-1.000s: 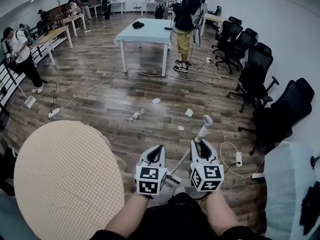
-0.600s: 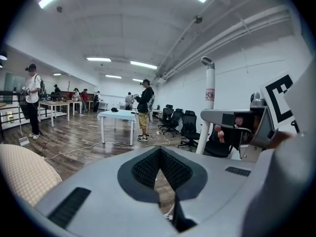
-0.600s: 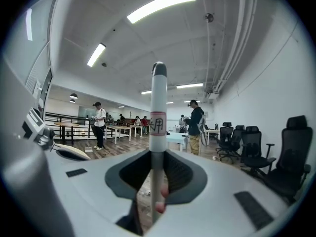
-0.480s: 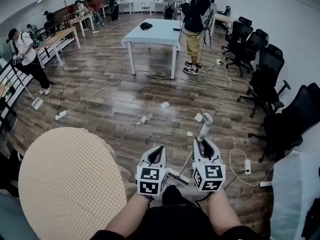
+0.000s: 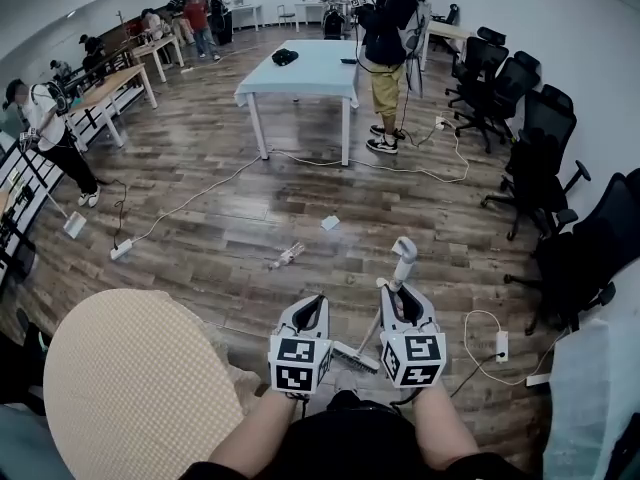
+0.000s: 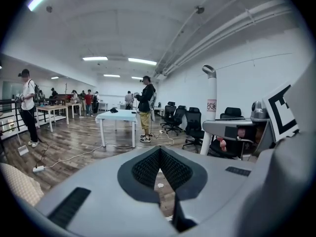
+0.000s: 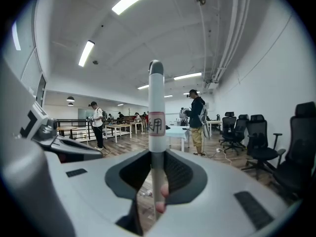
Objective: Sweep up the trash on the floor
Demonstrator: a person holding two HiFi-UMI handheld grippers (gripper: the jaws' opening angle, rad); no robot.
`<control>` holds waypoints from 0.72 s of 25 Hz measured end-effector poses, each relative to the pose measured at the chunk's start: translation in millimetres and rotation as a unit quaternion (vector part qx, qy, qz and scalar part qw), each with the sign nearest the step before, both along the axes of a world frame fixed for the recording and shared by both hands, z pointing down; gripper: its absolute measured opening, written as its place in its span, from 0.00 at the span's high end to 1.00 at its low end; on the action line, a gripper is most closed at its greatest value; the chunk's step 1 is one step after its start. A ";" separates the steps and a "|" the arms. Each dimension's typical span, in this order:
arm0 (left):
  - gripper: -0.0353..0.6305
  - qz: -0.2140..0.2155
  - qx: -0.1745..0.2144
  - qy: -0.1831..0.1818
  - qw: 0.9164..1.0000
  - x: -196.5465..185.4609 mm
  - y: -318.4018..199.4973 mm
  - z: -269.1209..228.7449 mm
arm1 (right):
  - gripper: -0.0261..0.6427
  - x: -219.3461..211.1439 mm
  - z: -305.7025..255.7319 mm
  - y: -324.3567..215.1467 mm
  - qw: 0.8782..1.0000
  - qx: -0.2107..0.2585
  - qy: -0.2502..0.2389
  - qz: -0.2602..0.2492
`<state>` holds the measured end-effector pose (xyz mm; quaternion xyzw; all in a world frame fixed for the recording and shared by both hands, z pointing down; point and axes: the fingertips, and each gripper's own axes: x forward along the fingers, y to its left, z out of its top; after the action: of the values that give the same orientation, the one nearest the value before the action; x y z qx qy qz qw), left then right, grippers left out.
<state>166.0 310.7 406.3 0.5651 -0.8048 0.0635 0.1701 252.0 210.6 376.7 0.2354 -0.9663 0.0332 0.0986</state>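
My right gripper (image 5: 393,296) is shut on the white broom handle (image 5: 402,260), which leans up and away from me. The broom head (image 5: 356,357) rests on the wood floor between the two grippers. In the right gripper view the handle (image 7: 156,127) stands upright between the jaws, with a paper label on it. My left gripper (image 5: 309,311) is shut, and nothing shows between its pads (image 6: 148,169). Ahead on the floor lie a plastic bottle (image 5: 288,256), a scrap of paper (image 5: 330,223) and a small crumpled bit (image 5: 380,282) by the handle.
A round beige woven thing (image 5: 140,388) fills the near left. A white table (image 5: 300,68) with a person (image 5: 390,28) beside it stands ahead. Black office chairs (image 5: 540,138) line the right. Cables (image 5: 190,203) and power strips (image 5: 501,345) lie on the floor.
The bottle and paper scraps sit lower in the head view, nearer to me. Both grippers and the broom keep much the same pose.
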 end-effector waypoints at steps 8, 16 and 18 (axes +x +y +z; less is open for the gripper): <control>0.95 -0.028 -0.008 0.004 1.000 -48.3 -53.8 0.0 | 0.82 -55.3 1.1 -58.8 1.000 -0.007 -0.001 -0.029; 0.95 -0.060 -0.026 0.003 0.998 -81.9 -91.6 12.3 | 0.82 -99.0 13.3 -113.2 0.998 -0.017 -0.001 -0.053; 0.95 -0.068 -0.032 0.003 0.997 -89.7 -97.1 15.2 | 0.82 -107.1 13.5 -127.2 0.999 -0.019 -0.003 -0.050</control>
<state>76.3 213.6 421.5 0.5038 -0.8381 0.0758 0.1949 144.9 83.4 390.2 0.1847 -0.9763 0.0476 0.1020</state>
